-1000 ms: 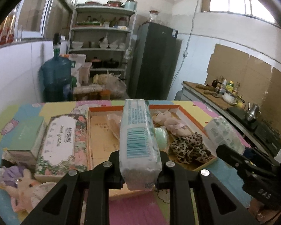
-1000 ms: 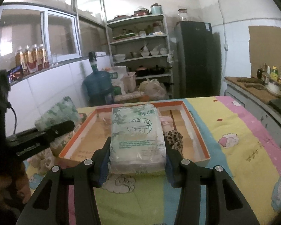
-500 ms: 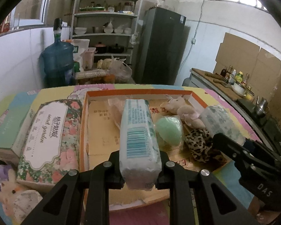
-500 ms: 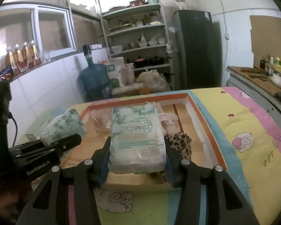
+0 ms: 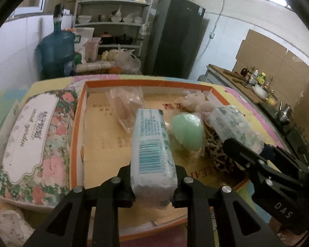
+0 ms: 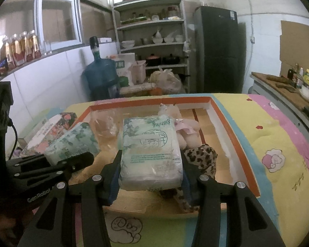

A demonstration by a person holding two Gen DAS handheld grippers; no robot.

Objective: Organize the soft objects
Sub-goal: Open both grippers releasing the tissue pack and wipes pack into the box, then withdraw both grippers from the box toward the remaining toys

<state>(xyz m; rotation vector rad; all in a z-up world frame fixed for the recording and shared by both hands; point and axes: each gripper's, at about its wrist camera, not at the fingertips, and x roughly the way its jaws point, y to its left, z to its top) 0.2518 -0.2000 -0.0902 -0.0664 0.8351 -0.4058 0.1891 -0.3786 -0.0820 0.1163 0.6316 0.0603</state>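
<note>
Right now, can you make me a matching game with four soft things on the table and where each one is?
Things:
1. tissue pack with the barcode
2. tissue pack with green writing
3. green sponge
4. floral tissue box

Places:
A. lying in the orange tray
B. held in the right gripper
C. on the table, outside the tray's left wall
D. held in the left gripper

Pairs: 1-D, 2-B, 3-A, 4-C
</note>
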